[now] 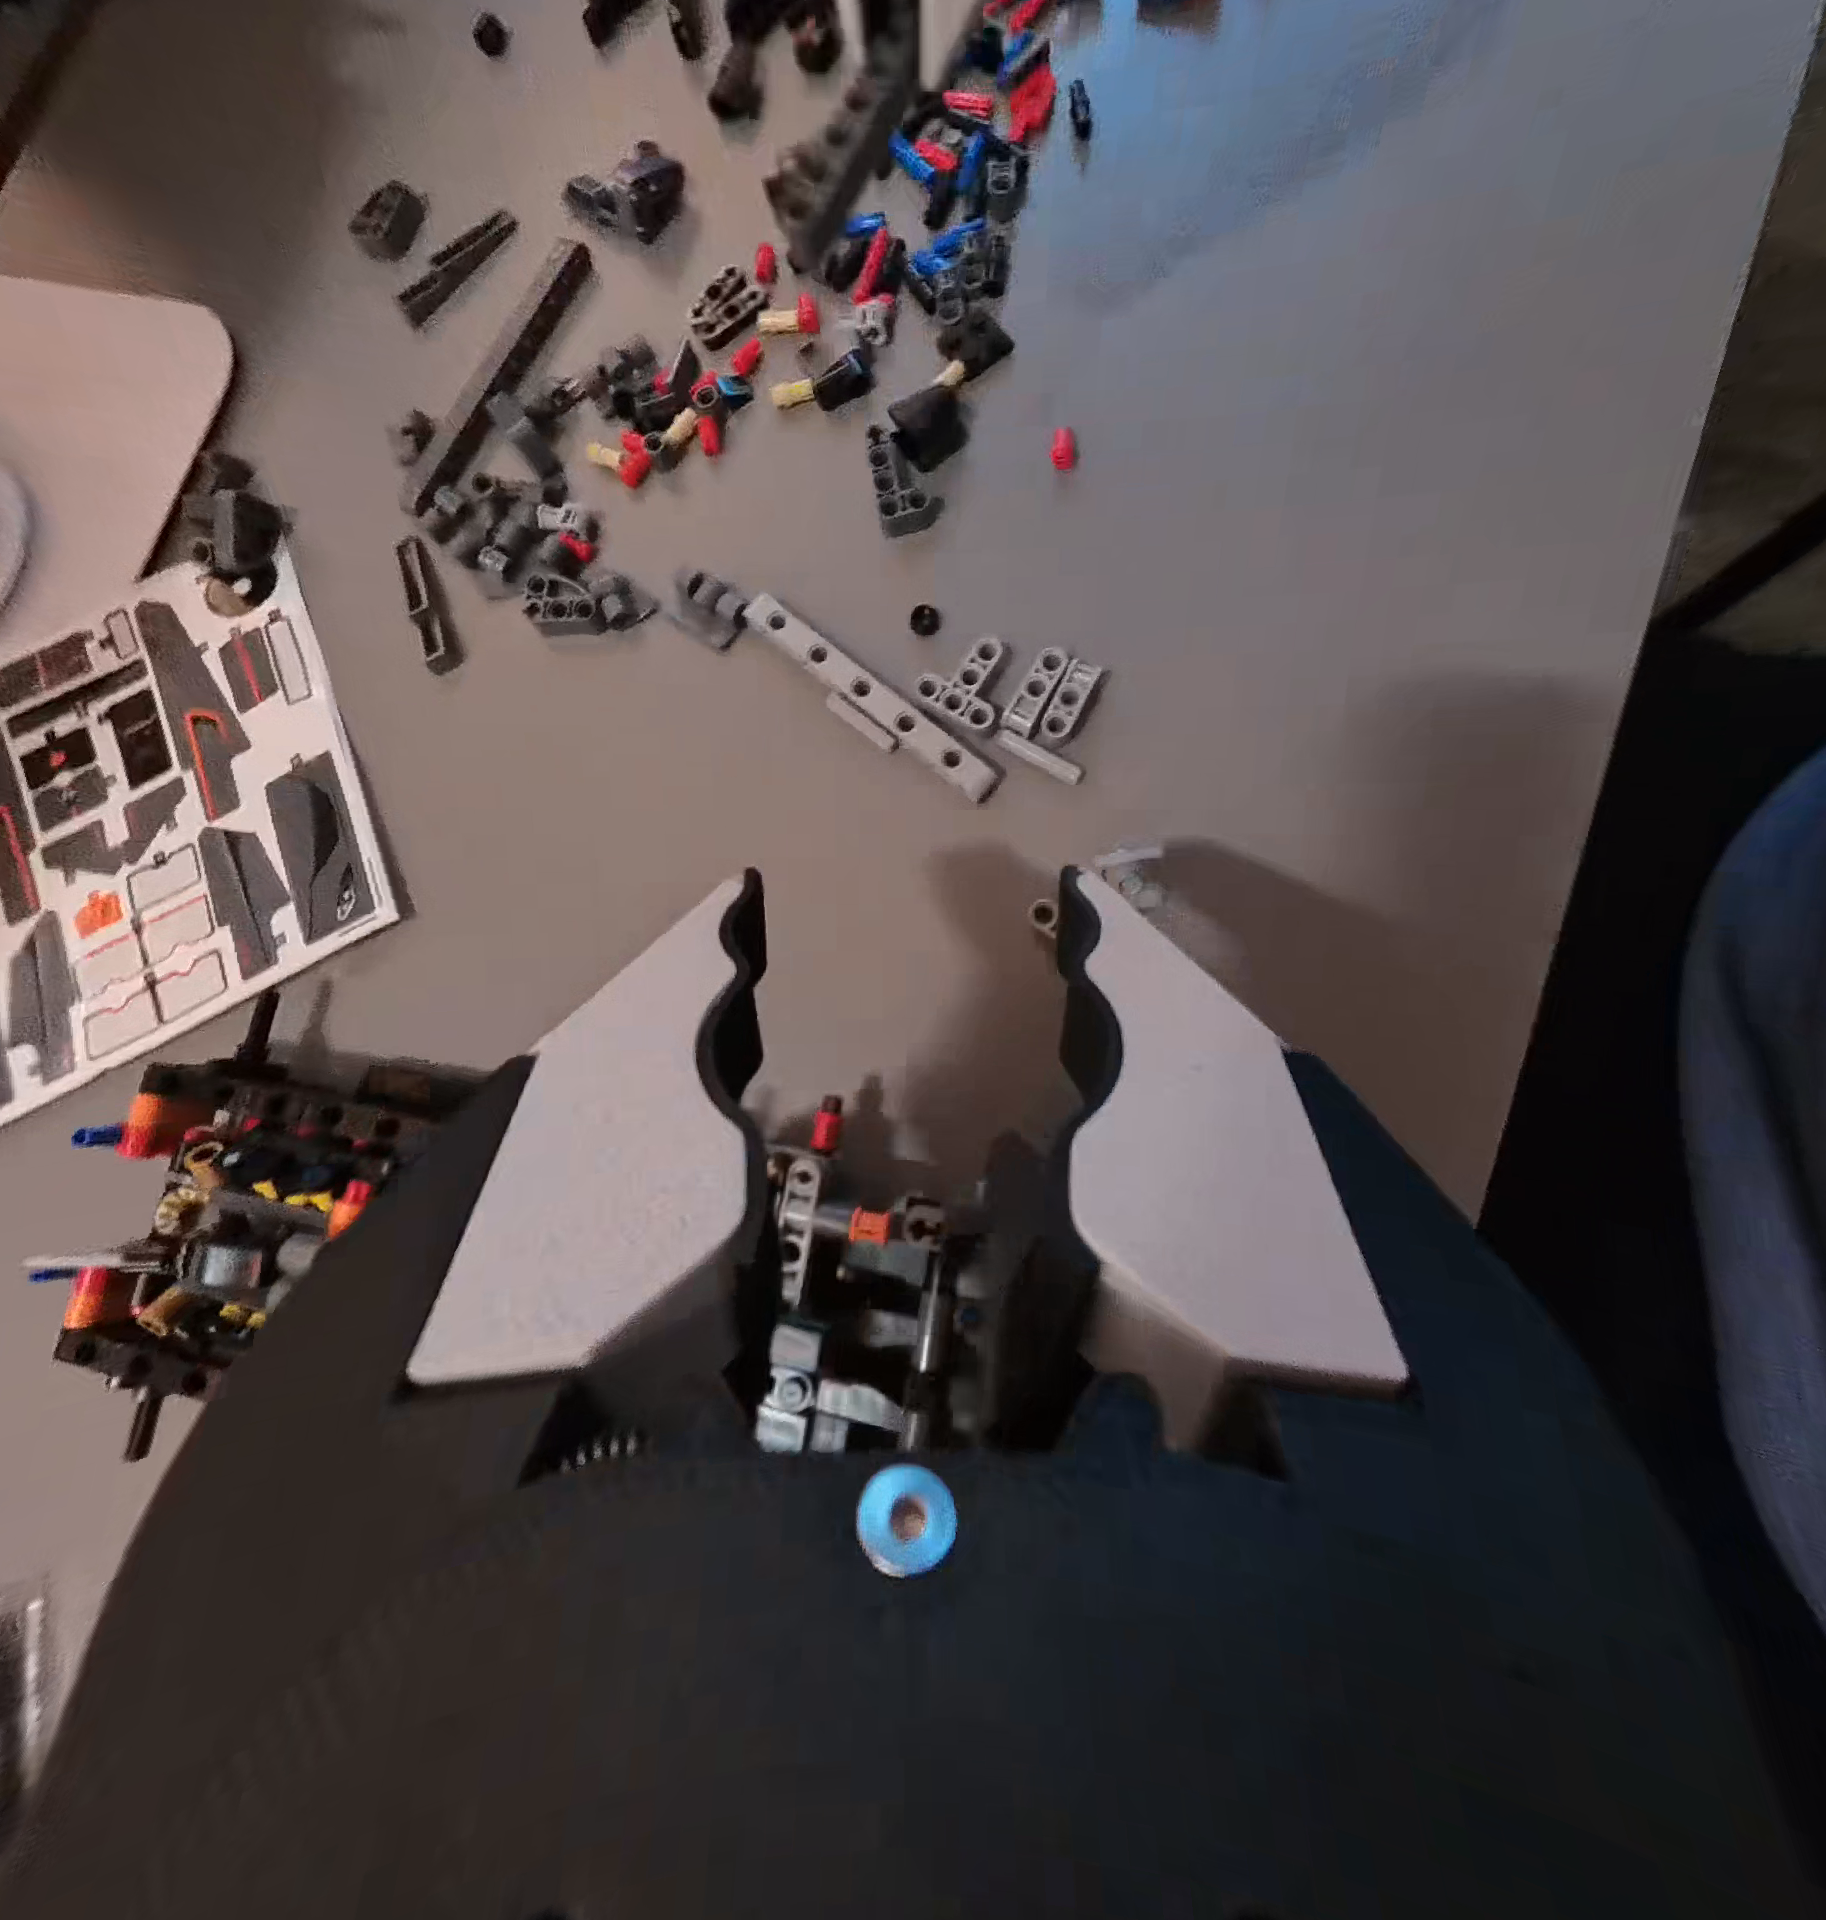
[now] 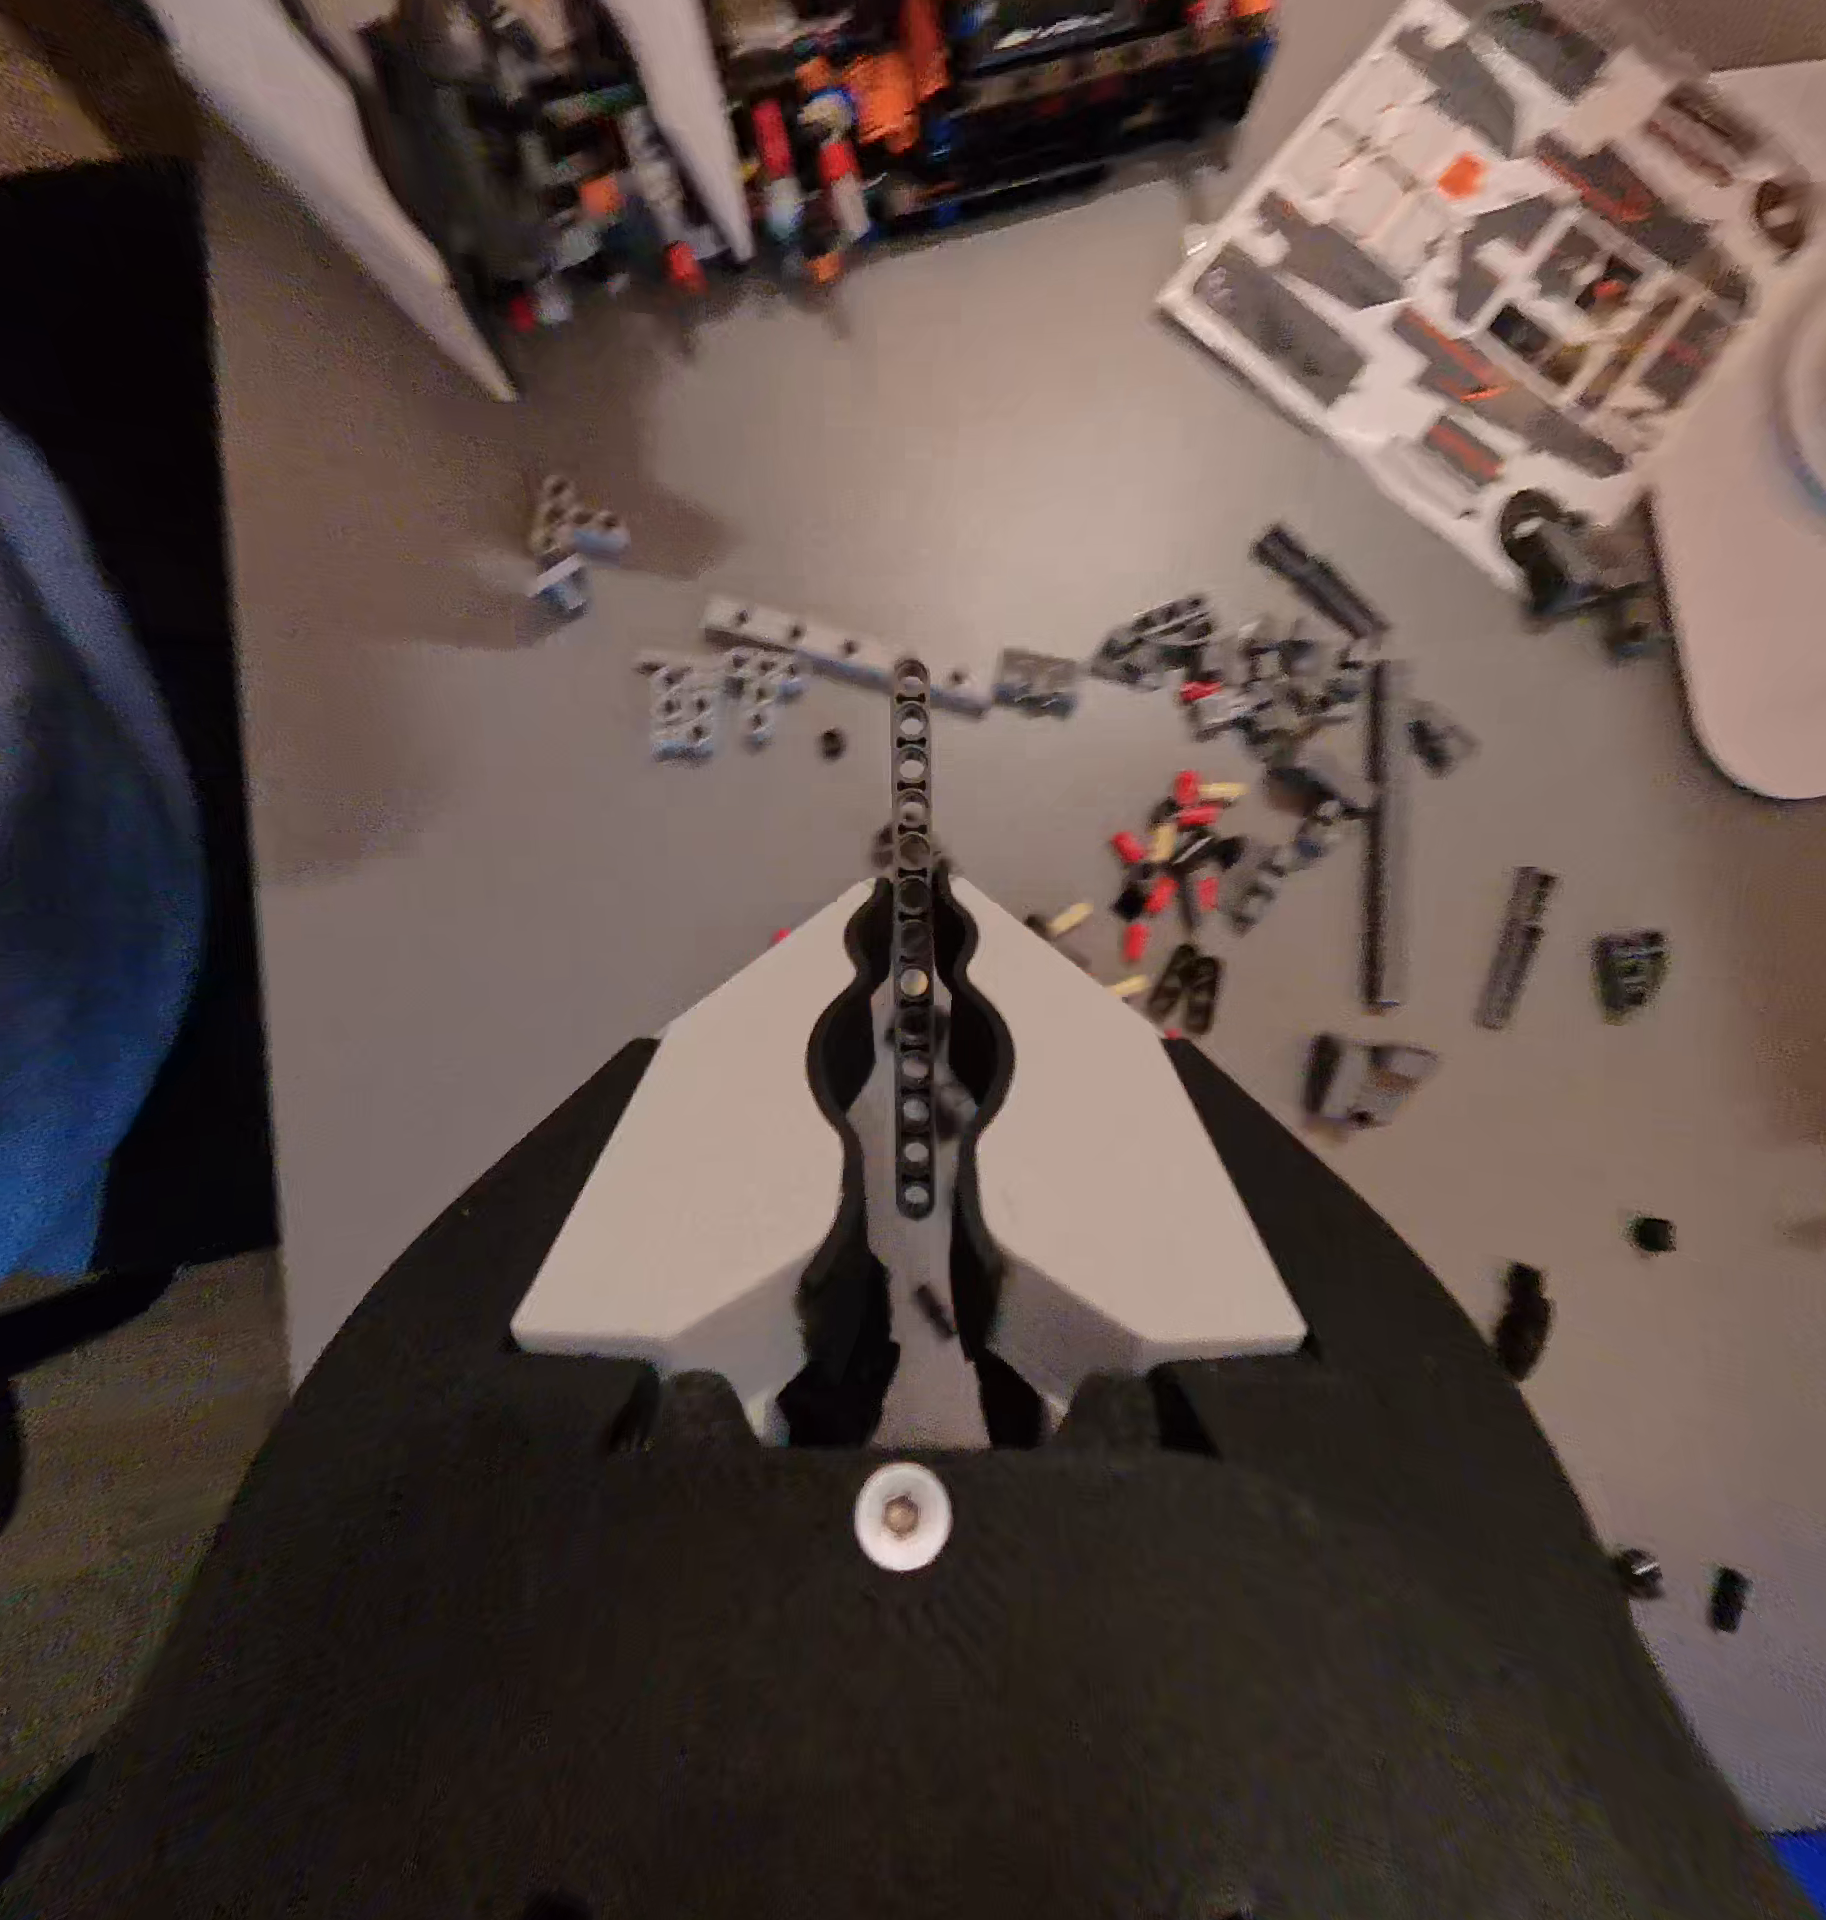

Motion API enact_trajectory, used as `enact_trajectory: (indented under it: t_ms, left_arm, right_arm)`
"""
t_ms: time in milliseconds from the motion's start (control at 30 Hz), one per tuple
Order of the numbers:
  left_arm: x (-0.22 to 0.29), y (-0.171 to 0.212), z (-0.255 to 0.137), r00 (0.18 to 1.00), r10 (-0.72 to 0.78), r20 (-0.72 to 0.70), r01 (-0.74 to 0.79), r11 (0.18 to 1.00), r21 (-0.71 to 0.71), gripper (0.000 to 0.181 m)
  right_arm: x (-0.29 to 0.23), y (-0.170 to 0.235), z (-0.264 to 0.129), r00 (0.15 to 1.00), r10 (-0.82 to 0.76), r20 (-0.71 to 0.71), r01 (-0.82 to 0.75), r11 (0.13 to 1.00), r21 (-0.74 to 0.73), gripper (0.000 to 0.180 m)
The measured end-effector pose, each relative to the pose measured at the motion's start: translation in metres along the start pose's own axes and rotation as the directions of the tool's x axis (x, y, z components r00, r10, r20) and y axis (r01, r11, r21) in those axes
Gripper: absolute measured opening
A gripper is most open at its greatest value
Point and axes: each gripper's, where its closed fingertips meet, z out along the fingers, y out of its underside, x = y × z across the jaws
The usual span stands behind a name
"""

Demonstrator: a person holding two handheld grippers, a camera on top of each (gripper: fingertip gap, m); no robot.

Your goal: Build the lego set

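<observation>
My right gripper [image 2: 911,894] is shut on a long black beam with holes [image 2: 911,790]. The beam runs lengthwise between the fingers and sticks out past the tips, above the grey table [image 2: 888,468]. The part-built lego model [image 1: 192,1226], dark with orange, yellow and red bits, sits on the table under my left gripper [image 1: 904,904]. That gripper is open, and its jaws stand wide apart on either side of a section of the model [image 1: 857,1257]. The model also shows at the top of the right wrist view [image 2: 888,104], with the left gripper's fingers [image 2: 317,177] around it.
Loose pieces lie scattered across the table: black, red and blue pins [image 1: 888,239], a light grey beam [image 1: 867,686], small grey connectors [image 1: 1044,696]. A sticker sheet [image 1: 140,810] lies left, beside a white board [image 1: 78,384]. The table edge [image 1: 1615,727] and a person's blue clothing [image 1: 1782,1195] are right. The gap from one gripper's tips to the other's is roughly 15 cm.
</observation>
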Motion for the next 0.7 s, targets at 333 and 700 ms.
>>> enact_trajectory:
  t_ms: [333, 700]
  left_arm:
    - [0.063, -0.035, 0.0, 0.995, 0.075, -0.07, -0.071, 0.996, 0.054, 0.051]
    - [0.096, -0.029, 0.036, 0.989, 0.075, -0.126, -0.07, 0.997, 0.044, 0.051]
  right_arm:
    - [-0.085, 0.056, 0.025, 0.982, -0.12, 0.149, 0.133, 0.988, -0.08, 0.004]
    - [-0.085, 0.05, 0.026, 0.983, -0.134, 0.128, 0.139, 0.99, -0.032, 0.027]
